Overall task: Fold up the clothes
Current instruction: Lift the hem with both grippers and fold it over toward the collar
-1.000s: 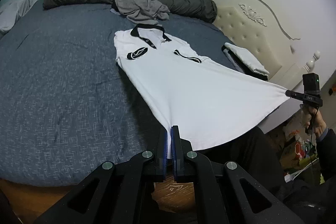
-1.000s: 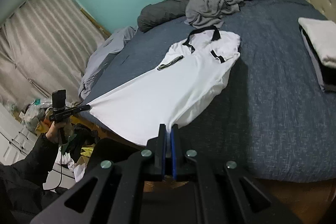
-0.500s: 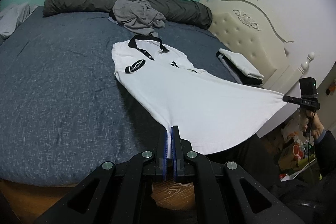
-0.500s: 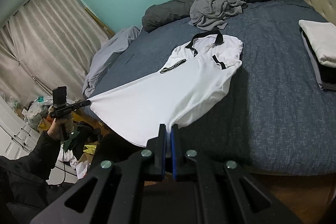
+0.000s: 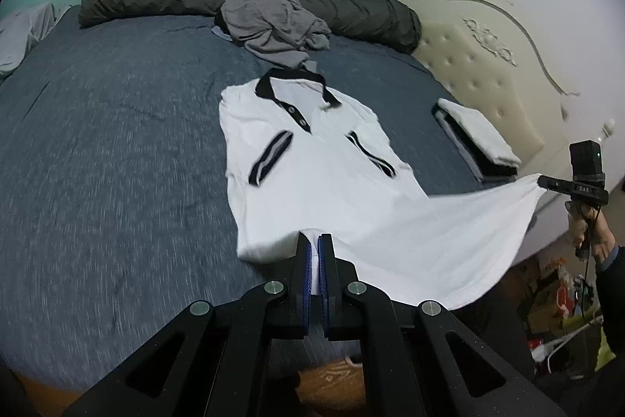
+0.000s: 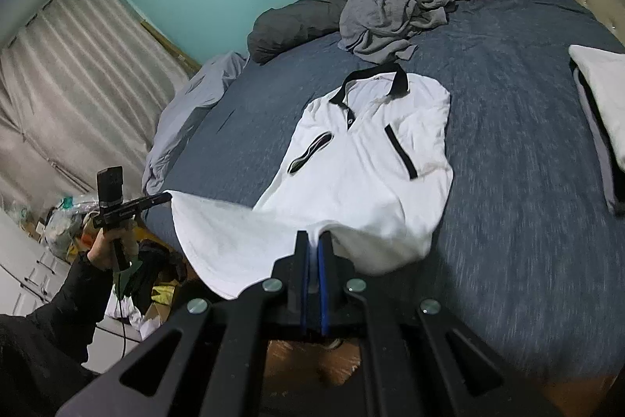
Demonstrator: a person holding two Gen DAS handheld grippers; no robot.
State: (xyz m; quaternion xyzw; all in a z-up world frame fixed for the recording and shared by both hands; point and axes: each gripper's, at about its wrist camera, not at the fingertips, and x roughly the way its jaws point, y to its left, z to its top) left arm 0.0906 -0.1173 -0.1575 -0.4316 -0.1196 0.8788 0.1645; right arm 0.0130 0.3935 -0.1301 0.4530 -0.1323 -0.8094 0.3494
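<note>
A white polo shirt (image 5: pixel 328 178) with a black collar lies face up on the dark blue bed (image 5: pixel 117 151), sleeves folded in. Its hem hangs stretched in the air over the bed's near edge. My left gripper (image 5: pixel 315 241) is shut on one hem corner, and in the right wrist view it (image 6: pixel 166 199) shows at the left in a person's hand. My right gripper (image 6: pixel 313 241) is shut on the other hem corner of the shirt (image 6: pixel 367 167). In the left wrist view my right gripper (image 5: pixel 545 181) shows at the far right, held by a hand.
A crumpled grey garment (image 5: pixel 273 22) lies beyond the collar, against a long dark rolled duvet (image 5: pixel 351 10). A stack of folded clothes (image 5: pixel 476 139) sits near the cream headboard (image 5: pixel 480 65). Curtains (image 6: pixel 58 85) and floor clutter (image 6: pixel 66 221) lie past the bed's side.
Both grippers have moved forward over the bed toward the collar, carrying the hem. The shirt's lower part has slackened and bunched, and its body looks shorter.
</note>
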